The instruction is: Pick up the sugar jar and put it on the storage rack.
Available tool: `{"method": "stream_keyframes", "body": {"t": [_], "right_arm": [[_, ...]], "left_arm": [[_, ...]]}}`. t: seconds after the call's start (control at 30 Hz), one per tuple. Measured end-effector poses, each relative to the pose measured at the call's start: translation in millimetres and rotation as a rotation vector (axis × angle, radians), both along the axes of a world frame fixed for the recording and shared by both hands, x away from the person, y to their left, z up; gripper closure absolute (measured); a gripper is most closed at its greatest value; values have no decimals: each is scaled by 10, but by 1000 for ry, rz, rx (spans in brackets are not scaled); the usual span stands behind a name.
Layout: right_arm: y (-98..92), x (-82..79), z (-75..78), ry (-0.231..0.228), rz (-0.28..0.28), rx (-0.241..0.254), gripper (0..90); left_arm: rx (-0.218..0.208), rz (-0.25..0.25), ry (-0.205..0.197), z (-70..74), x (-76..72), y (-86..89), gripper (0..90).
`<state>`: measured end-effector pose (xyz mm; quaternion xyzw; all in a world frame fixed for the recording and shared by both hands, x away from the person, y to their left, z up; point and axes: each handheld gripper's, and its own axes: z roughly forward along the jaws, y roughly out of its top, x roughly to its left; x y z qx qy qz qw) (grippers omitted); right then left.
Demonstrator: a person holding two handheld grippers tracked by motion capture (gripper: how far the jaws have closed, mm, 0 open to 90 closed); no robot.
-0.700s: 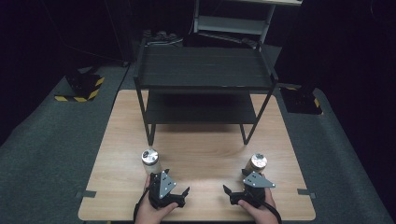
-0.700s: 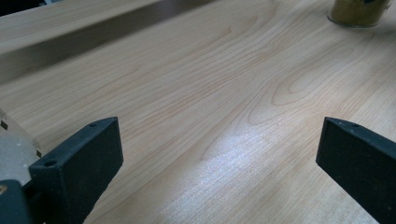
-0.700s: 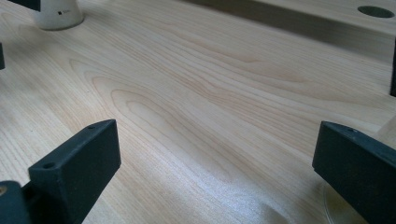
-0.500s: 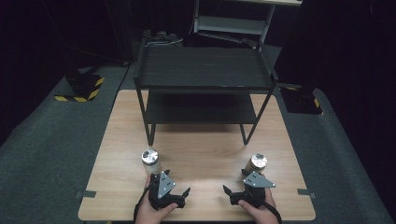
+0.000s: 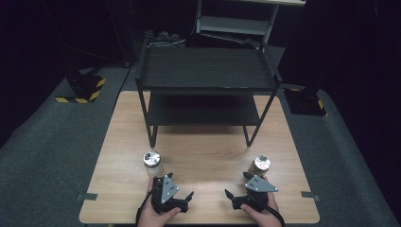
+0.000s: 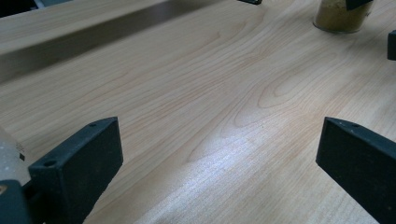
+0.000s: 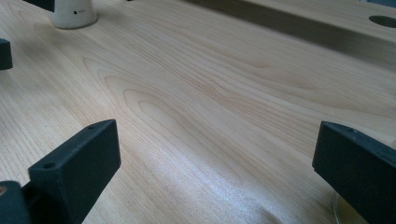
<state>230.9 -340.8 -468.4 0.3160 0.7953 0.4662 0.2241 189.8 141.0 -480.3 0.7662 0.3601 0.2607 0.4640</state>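
In the high view, the left gripper [image 5: 182,195] and the right gripper [image 5: 236,195] rest near the front edge of the light wooden table [image 5: 203,156], angled in toward each other, and they sit where they sat in the two earlier frames, so nothing has shifted and the work looks not yet begun. A pale glass jar with a silver lid [image 5: 152,162] stands just beyond the left gripper, and a brown-filled glass jar with a silver lid [image 5: 259,166] just beyond the right one; behind both rises a black two-tier metal shelf rack [image 5: 205,75]. In the left gripper view, the two black jaws stand wide apart over bare wood with nothing between them; the brown-filled jar [image 6: 342,16] shows far off at the top, and the pale blur at the left edge is probably the nearer jar. In the right gripper view, the jaws are equally spread and empty; the pale jar [image 7: 74,13] stands at the far top left, and a glass base at the lower right is partly hidden behind a jaw. Judging by this, each hand has yet to turn toward its jar.
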Motion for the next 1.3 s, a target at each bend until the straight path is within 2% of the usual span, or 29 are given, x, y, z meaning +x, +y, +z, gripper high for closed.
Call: {"method": "stream_keyframes", "body": {"t": [0.23,0.27,0.33,0.43,0.63,0.93,1.07,1.3], "right_arm": [[20,-17,-1,-13,11,-14,8],[23,-16,0,-12,11,-15,8],[29,-19,2,-14,10,-19,8],[32,-26,-1,-20,11,-21,8],[22,-17,-1,-13,11,-15,8],[16,-18,-5,-16,13,-12,8],[21,-20,-4,-18,14,-15,8],[22,-29,-8,-21,11,-15,8]], "left_arm": [[-14,2,1,-9,-2,16,9],[-24,0,1,-15,2,30,9],[-72,-10,14,-41,21,84,8],[-82,-14,7,-47,15,101,8],[-101,-16,-26,-3,-23,129,8],[-133,17,-94,122,-94,247,8],[-150,47,-129,176,-120,307,7],[-155,86,-157,244,-125,392,6]]}}
